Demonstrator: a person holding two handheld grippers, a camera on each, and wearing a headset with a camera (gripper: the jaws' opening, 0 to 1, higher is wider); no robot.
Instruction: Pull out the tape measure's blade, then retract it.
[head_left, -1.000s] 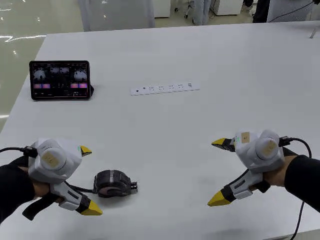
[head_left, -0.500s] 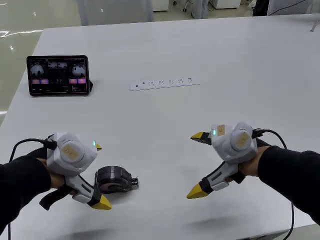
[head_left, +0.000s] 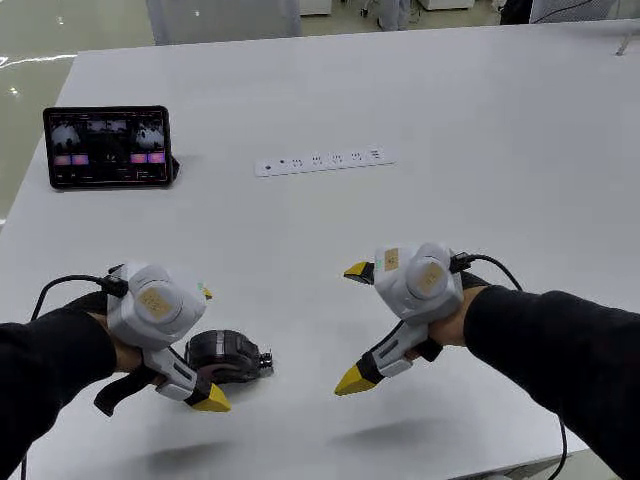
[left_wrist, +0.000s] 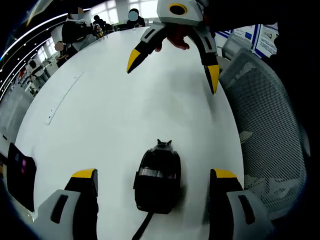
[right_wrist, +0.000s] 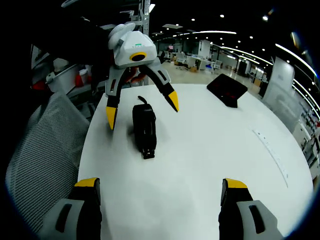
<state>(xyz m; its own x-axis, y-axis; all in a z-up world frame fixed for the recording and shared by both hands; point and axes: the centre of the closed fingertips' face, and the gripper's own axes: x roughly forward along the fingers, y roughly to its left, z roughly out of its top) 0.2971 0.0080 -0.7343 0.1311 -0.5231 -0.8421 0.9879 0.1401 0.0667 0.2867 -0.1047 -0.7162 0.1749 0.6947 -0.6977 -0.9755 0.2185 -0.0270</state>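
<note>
White tabletop (head_left: 450, 130), tape measure (head_left: 228, 356) near front edge, between wide-apart jaws of left hand-held gripper (head_left: 208, 347), ungrasped; right hand-held gripper (head_left: 354, 325) released, nearby.

The head view looks from above the near edge of the white table (head_left: 480, 120), forward and down. The left gripper view sits low, very near the tape measure (left_wrist: 157, 172), facing right. The right gripper view faces left, from farther away. Both share the tape measure and the table around it.
</note>
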